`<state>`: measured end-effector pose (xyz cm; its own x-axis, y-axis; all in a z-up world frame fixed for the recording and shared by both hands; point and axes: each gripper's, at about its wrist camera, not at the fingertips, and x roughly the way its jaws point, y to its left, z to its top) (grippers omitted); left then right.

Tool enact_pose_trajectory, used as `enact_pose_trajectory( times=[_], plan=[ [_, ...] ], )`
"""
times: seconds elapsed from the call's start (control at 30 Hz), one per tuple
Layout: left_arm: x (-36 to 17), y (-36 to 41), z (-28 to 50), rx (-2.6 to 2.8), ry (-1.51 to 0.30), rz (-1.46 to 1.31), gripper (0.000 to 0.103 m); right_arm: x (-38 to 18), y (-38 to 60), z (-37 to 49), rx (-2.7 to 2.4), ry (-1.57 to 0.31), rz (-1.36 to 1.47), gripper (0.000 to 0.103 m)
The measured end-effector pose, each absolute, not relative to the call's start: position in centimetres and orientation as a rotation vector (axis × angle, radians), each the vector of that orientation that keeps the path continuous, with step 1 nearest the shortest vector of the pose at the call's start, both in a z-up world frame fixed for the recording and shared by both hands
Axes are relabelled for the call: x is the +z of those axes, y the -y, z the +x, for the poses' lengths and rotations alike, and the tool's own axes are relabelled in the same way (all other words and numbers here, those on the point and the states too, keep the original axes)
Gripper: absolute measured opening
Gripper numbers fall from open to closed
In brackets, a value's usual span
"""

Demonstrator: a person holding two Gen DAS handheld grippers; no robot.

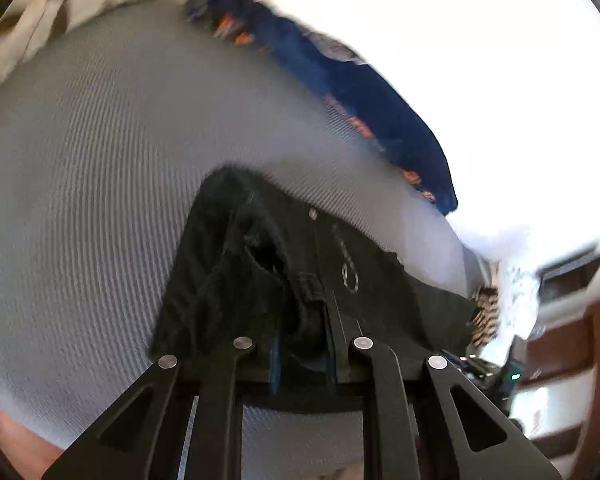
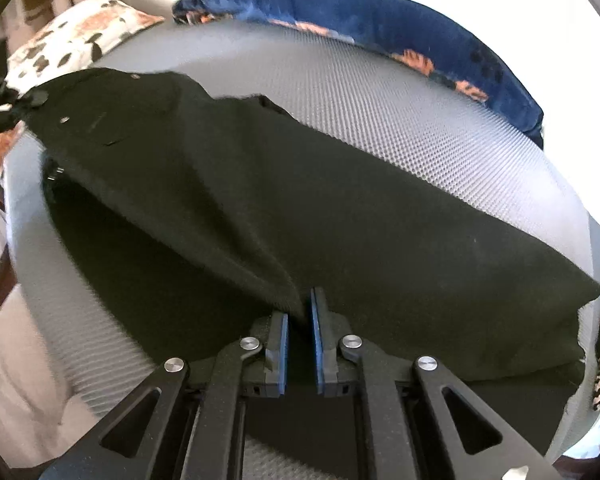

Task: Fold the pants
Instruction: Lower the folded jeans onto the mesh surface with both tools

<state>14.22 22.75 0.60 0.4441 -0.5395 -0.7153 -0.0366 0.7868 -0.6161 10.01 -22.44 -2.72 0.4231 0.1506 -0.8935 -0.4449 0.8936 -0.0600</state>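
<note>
In the left wrist view, the left gripper [image 1: 304, 344] has its jaws drawn in on a thick bunch of the black pants [image 1: 268, 264], gripping them at the waistband end, where a rivet and a metal ring show on the dark cloth. The pants are lifted in front of the camera, above the grey textured mattress [image 1: 100, 168] that fills most of the view. Along the far edge of the mattress lies a dark blue cloth with orange print [image 1: 364, 92], and a cream pillow with brown and orange patches [image 1: 60, 4] sits at the upper left; both are blurred. At the lower right a black-and-white striped fabric [image 1: 486, 312] hangs near the mattress corner. In the right wrist view, the right gripper [image 2: 300, 312] is nearly closed, its blue-padded fingers [image 2: 284, 344] pinching a fold of the pants [image 2: 340, 216] close to their near edge. The pants stretch across the mattress [image 2: 400, 112] from the upper left to the lower right, partly raised on the left side. The blue cloth [image 2: 380, 20] and the pillow [image 2: 76, 36] lie beyond them
</note>
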Motion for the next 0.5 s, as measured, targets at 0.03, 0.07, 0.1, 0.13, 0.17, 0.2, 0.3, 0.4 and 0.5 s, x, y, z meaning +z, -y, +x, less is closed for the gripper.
enact_pose_trajectory(
  times=[0.03, 0.07, 0.1, 0.13, 0.17, 0.2, 0.3, 0.4, 0.5],
  plan=[
    [0.6, -22.9, 14.6, -0.339, -1.082, -0.569, 0.018, -2.4, 22.5, 9.2, 0.393, -1.073, -0.296, 0.01],
    [0.1, -23.4, 14.9, -0.338, -1.097, -0.551, 0.018, -2.4, 22.5, 8.6, 0.405, -1.077, -0.29, 0.01],
    [-0.6, -23.2, 14.9, -0.329, -1.134, -0.517, 0.017, -2.6, 22.5, 8.0, 0.414, -1.084, -0.286, 0.009],
    [-1.6, -22.9, 14.7, -0.319, -1.175, -0.471, 0.018, -3.0, 22.3, 7.5, 0.417, -1.09, -0.29, 0.009],
    [-2.6, -22.8, 14.4, -0.312, -1.215, -0.436, 0.018, -3.6, 22.1, 7.0, 0.418, -1.098, -0.304, 0.009],
    [-3.8, -23.5, 13.5, -0.306, -1.251, -0.423, 0.018, -4.6, 21.9, 6.6, 0.416, -1.118, -0.316, 0.009],
    [-5.3, -24.0, 12.4, -0.305, -1.285, -0.441, 0.018, -6.8, 22.0, 6.3, 0.404, -1.167, -0.31, 0.009],
    [-4.9, -24.3, 11.6, -0.321, -1.267, -0.474, 0.018, -6.7, 22.2, 6.3, 0.408, -1.175, -0.28, 0.009],
    [-5.3, -24.0, 11.3, -0.306, -1.259, -0.422, 0.019, -6.5, 22.1, 6.3, 0.419, -1.179, -0.284, 0.01]
  ],
)
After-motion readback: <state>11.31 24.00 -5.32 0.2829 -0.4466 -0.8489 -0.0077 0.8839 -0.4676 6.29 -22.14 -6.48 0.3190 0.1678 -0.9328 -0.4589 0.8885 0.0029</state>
